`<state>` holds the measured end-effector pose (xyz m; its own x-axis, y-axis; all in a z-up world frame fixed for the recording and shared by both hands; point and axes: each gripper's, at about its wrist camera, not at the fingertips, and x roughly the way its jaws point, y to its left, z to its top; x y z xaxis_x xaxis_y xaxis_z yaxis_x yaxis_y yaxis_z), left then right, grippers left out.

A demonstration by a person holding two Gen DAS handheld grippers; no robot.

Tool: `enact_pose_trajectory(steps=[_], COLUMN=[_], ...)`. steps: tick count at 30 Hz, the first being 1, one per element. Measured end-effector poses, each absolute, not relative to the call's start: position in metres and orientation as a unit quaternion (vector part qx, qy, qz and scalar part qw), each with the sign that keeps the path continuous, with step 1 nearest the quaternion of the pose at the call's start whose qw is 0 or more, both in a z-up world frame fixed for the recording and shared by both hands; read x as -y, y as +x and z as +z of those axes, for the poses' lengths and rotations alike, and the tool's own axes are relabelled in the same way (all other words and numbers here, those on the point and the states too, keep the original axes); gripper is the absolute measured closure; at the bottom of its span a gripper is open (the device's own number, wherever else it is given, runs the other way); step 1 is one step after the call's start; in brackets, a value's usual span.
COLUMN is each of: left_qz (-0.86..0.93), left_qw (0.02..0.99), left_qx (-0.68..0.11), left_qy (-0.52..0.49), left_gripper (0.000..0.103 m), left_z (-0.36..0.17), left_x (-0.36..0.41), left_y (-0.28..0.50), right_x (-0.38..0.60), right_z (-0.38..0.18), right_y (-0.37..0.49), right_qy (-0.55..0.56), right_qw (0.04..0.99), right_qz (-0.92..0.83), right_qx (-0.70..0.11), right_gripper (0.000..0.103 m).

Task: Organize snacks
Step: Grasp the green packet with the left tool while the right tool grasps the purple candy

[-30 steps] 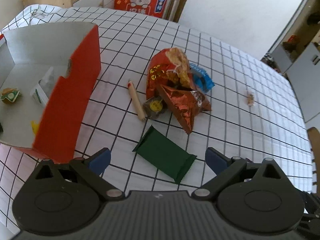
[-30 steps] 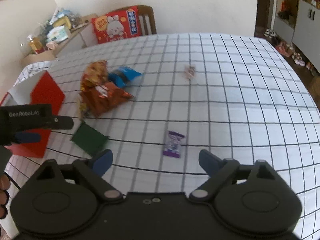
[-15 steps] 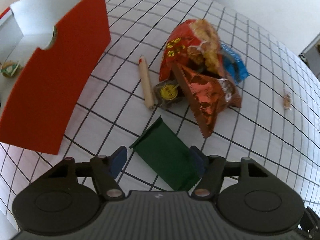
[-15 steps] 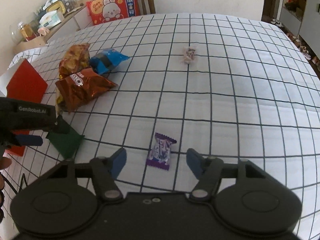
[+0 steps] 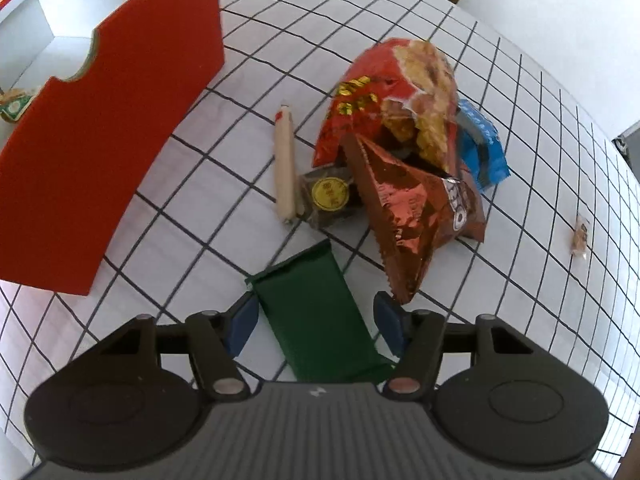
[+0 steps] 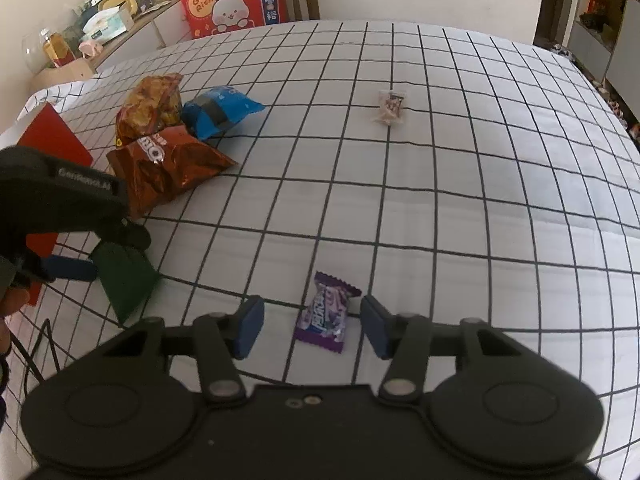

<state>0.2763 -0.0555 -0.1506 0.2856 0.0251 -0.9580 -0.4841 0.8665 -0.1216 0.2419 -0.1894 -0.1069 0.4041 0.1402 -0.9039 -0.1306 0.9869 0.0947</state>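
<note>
A flat packet (image 5: pixel 320 312) is flanked by the left gripper (image 5: pixel 316 326); a box (image 5: pixel 100 152) is set left, bags (image 5: pixel 404 168) behind.

Crinkly foil snack bags, 3: red-orange (image 5: pixel 384 92), brown (image 5: pixel 412 208), blue (image 5: pixel 480 148).
Flat dark-green wrapper (image 5: pixel 320 312), 1.
Pale sausage stick, red tip (image 5: pixel 285 168), 1.
Small dark pkt w/ yellow disc (image 5: pixel 329 196), 1.
Purple candy (image 6: pixel 326 312), 1.
Small clear-wrapped sweet (image 6: pixel 390 106), 1, upper right.
Red cardboard box (image 5: pixel 104 136), 1, upper left.

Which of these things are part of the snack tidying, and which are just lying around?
Job: green packet, purple candy, chip bags, blue packet, sausage stick, red box.

Lying about: rabbit cushion, shelf clutter.
</note>
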Motion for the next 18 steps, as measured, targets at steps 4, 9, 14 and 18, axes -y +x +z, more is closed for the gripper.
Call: enact_pose_trajectory(steps=[4,9,14,18], left_qz=[0.169,0.171,0.154,0.134], left_qw=[0.78,0.786,0.792,0.8], left_qx=[-0.573,-0.563,-0.559,-0.553], left_qy=[-0.185,-0.186,-0.192,-0.188], left_gripper=[0.044,0.056,0.058,0.058], left_z=[-0.151,-0.149,-0.149,-0.142], left_x=[0.063,0.061,0.049,0.043], left_y=[0.275,0.269,0.26,0.247], right_x=[0.184,0.18,0.19,0.193], right_z=[-0.108,-0.108,-0.104,-0.091], right_y=[0.242,0.235,0.234,0.226], right_qy=[-0.017,-0.052,-0.021,-0.001], right_qw=[0.84,0.847,0.846,0.848], right_qz=[0.07,0.06,0.058,0.071], right_qx=[-0.537,-0.526,-0.529,-0.524], right_gripper=[0.061,0.079,0.082,0.082])
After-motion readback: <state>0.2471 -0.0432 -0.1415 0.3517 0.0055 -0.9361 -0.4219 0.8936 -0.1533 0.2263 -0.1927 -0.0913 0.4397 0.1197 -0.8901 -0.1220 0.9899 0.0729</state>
